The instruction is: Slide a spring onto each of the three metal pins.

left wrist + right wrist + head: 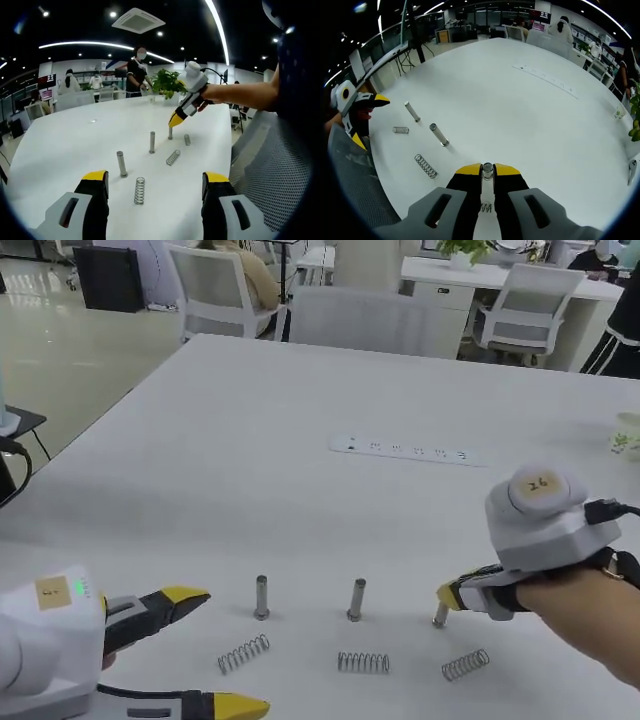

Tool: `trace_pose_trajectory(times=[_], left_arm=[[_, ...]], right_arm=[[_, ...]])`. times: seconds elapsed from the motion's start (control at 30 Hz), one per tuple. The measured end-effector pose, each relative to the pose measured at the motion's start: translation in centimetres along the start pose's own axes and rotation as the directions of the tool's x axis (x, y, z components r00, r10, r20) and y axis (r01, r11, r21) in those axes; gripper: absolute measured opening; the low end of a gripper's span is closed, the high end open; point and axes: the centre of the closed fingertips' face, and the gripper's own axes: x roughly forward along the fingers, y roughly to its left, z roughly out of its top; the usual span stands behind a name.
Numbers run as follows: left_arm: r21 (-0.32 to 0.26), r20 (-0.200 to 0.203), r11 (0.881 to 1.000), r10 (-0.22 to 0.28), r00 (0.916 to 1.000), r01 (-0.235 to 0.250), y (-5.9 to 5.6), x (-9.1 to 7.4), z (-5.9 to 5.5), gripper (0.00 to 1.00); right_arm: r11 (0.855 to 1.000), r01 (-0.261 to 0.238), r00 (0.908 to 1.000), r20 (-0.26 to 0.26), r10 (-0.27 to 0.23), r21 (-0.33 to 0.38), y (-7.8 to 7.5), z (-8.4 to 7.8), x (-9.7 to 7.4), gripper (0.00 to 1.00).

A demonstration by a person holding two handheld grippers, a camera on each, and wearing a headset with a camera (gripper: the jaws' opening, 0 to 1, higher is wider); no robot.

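Right tongs (446, 597) are clamped on the top of the right pin (440, 617). Left tongs (213, 650) are spread wide and empty, near the left spring (243, 653). Left pin (261, 597) and middle pin (356, 599) stand upright and bare. Middle spring (363, 663) and right spring (465, 665) lie flat on the table, near their pins.

Risk: any sideways drag from my clamp would likely topple that pin, and a nudged spring may roll away.

Writing: yellow sticker (538, 483) on the right tongs, perhaps "26". Left sticker (52, 591) is not legible.
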Motion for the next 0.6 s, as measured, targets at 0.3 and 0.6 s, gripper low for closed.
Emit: trace_pose_trajectory(times=[0.3, 0.6], left_arm=[[0.000, -0.003, 1.000, -0.006, 1.0000, 0.006, -0.12, 0.07, -0.09, 0.73], [-0.001, -0.004, 1.000, -0.008, 1.0000, 0.008, -0.17, 0.09, -0.10, 0.73]], right_arm=[[1.000, 0.001, 1.0000, 0.001, -0.001, -0.010, 0.01, -0.16, -0.12, 0.06], [1.000, 0.000, 1.0000, -0.002, 0.000, -0.025, 0.03, -0.13, -0.03, 0.06]])
